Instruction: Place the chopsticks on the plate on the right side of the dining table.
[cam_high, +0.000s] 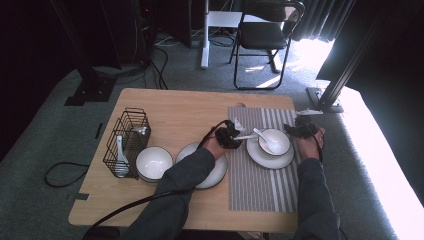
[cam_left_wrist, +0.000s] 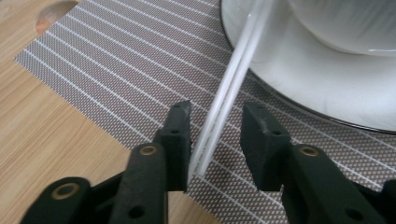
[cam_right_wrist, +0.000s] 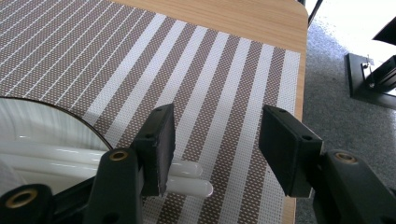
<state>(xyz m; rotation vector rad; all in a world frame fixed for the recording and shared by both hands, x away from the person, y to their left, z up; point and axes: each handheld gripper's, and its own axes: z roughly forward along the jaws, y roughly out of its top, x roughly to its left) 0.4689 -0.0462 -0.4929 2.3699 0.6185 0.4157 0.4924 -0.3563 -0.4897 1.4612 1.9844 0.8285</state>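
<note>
Wooden counter (cam_high: 175, 107), striped mat (cam_high: 260, 185) as landmark: white chopsticks (cam_left_wrist: 224, 98) lean on the plate (cam_left_wrist: 299, 79) at mat's centre. Left hand-held gripper (cam_left_wrist: 215, 135) half open around them, not pinching; right hand-held gripper (cam_right_wrist: 215, 140) open, empty. Risk: closing off-centre flicks the chopsticks off the plate.

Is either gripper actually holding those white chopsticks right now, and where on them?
No. The pair of white plastic chopsticks lies between the left gripper's open jaws near one end, unclamped. The right gripper is open and empty.
</note>
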